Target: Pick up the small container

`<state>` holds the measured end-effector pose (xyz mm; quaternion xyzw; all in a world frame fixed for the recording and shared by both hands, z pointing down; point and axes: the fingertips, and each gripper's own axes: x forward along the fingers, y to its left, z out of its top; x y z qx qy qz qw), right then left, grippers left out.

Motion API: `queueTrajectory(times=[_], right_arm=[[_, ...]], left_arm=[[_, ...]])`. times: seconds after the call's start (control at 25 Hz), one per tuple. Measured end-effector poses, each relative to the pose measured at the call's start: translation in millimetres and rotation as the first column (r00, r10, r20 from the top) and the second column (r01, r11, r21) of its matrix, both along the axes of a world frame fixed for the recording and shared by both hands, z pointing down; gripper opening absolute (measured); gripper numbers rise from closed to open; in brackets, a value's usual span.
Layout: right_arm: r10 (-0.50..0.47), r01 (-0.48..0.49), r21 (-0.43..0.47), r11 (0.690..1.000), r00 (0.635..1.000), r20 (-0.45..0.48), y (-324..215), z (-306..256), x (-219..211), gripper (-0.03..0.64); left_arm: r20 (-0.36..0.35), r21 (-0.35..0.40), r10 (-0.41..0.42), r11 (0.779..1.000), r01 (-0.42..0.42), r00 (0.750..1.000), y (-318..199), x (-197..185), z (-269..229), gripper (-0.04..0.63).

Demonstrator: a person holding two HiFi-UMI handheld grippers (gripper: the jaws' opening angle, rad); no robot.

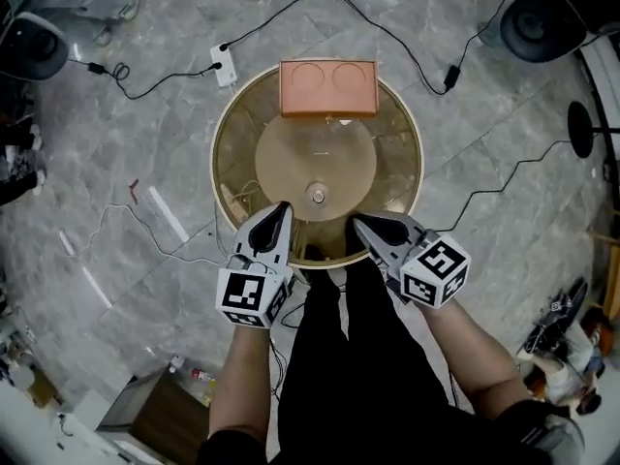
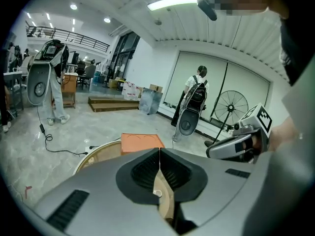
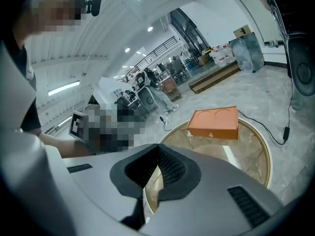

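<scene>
A small round container [image 1: 316, 195] sits near the middle of a round glass table with a gold rim [image 1: 221, 153]. It also shows as a small ring [image 2: 157, 193] below my left gripper's tips. My left gripper [image 1: 282, 208] is shut with nothing in it, over the table's near edge, just left of and nearer than the container. My right gripper [image 1: 356, 223] is also shut and empty, at the near edge to the container's right. In each gripper view the jaws meet at the tips: left gripper [image 2: 159, 150], right gripper [image 3: 158, 146].
An orange box [image 1: 327, 87] with two round recesses lies at the table's far edge. A white power strip [image 1: 224, 66] and cables trail over the marble floor. Black equipment stands at both top corners, and a fan [image 2: 231, 107] near a standing person [image 2: 197, 90].
</scene>
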<state>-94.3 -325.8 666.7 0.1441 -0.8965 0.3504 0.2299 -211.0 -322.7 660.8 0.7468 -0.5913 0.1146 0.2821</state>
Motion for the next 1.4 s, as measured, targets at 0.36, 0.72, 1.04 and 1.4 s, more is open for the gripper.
queueTrajectory(times=[0.36,0.72,1.04,1.4], right_arm=[[-0.059,0.059,-0.010,0.998,0.997,-0.040,-1,77,-17,0.014],[-0.042,0.040,-0.037,0.999,0.998,-0.048,7,159,-13,0.014],[-0.037,0.033,-0.073,0.997,0.998,-0.046,33,203,-6,0.014],[0.005,-0.008,-0.057,0.998,0.999,-0.049,31,220,11,0.014]], left_arm=[[-0.028,-0.018,-0.035,0.999,0.035,0.999,-2,-9,83,0.014],[0.042,-0.022,0.093,0.995,-0.092,0.995,8,21,166,0.158],[-0.009,0.013,0.122,0.992,-0.122,0.992,8,31,204,0.302],[0.027,0.002,0.214,0.977,-0.214,0.977,2,57,236,0.342]])
